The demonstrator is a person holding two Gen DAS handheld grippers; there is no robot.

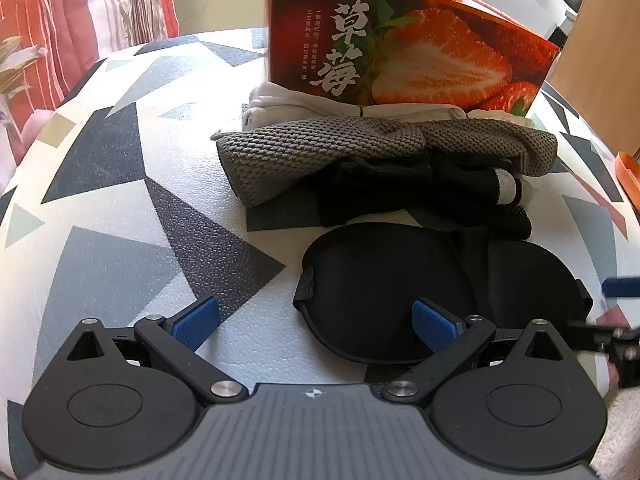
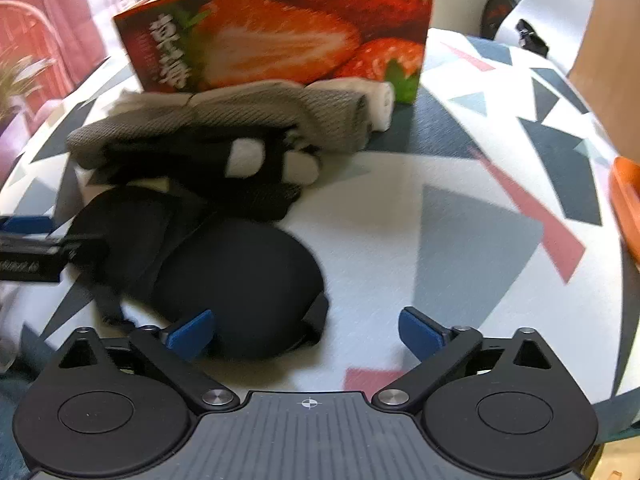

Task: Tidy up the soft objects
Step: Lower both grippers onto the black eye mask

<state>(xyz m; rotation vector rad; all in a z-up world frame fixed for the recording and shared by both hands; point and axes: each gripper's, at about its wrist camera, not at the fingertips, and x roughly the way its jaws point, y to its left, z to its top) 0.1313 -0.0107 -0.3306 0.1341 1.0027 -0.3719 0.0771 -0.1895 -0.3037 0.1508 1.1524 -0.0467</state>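
Observation:
A black eye mask (image 1: 384, 284) lies on the patterned table (image 1: 120, 200), nearest me. Behind it lie black socks with white patches (image 1: 440, 192), a grey knitted cloth (image 1: 320, 148) and white rolled cloth (image 1: 280, 100) against a red strawberry box (image 1: 400, 48). My left gripper (image 1: 316, 324) is open and empty, its right finger over the mask's left cup. In the right wrist view my right gripper (image 2: 308, 330) is open and empty, with the mask's right cup (image 2: 240, 280) by its left finger. The socks (image 2: 240, 160), grey cloth (image 2: 248, 112) and box (image 2: 280, 32) show behind.
An orange object (image 2: 628, 200) sits at the table's right edge. A brown board (image 1: 600, 60) stands at the far right. Red striped fabric (image 1: 60, 20) hangs past the table's left. The other gripper shows at each view's side edge (image 1: 616, 336).

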